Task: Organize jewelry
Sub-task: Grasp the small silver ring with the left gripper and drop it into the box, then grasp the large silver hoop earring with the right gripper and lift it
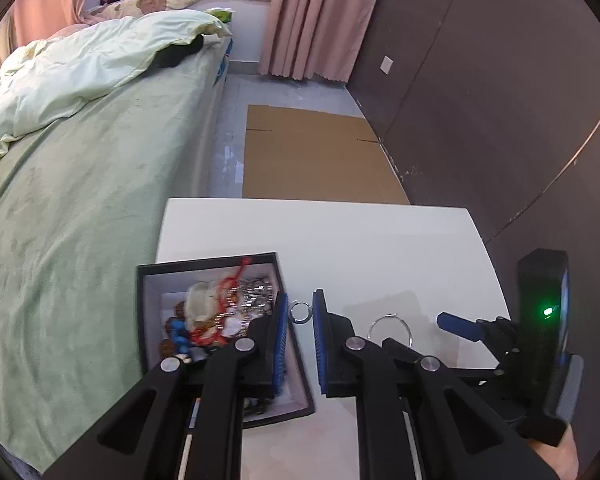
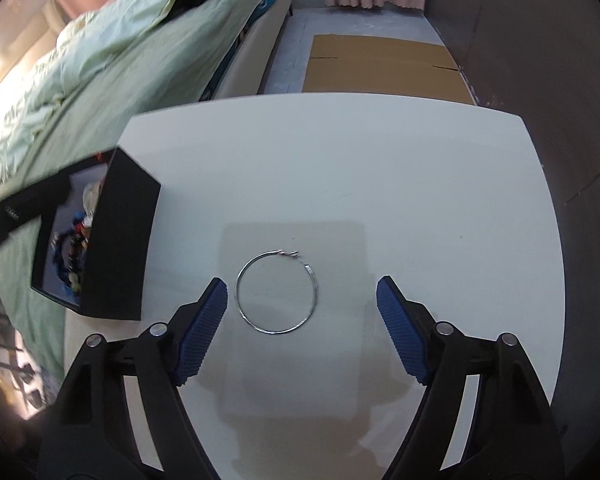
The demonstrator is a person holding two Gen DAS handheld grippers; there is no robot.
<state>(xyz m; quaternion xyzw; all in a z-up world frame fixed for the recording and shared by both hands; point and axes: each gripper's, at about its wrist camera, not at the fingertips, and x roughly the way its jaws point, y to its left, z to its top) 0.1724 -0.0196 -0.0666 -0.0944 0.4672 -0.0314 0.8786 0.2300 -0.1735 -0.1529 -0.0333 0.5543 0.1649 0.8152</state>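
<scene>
A black jewelry box point(image 1: 216, 344) with beads, chains and a red cord sits at the left of the white table point(image 1: 360, 248); it also shows in the right wrist view point(image 2: 116, 240). A small silver ring point(image 1: 300, 312) sits between the fingertips of my left gripper point(image 1: 300, 312), whose jaws stand narrowly apart around it beside the box's right wall. Whether the pads touch the ring I cannot tell. A large thin silver hoop point(image 2: 278, 292) lies flat on the table, also seen from the left wrist point(image 1: 390, 328). My right gripper point(image 2: 302, 292) is open and empty, straddling the hoop just above it.
A bed with green bedding point(image 1: 80, 160) runs along the table's left side. Flat cardboard point(image 1: 316, 152) lies on the floor beyond the table. A dark wall point(image 1: 500, 100) is on the right. The right gripper's body point(image 1: 540, 340) shows at the right edge of the left wrist view.
</scene>
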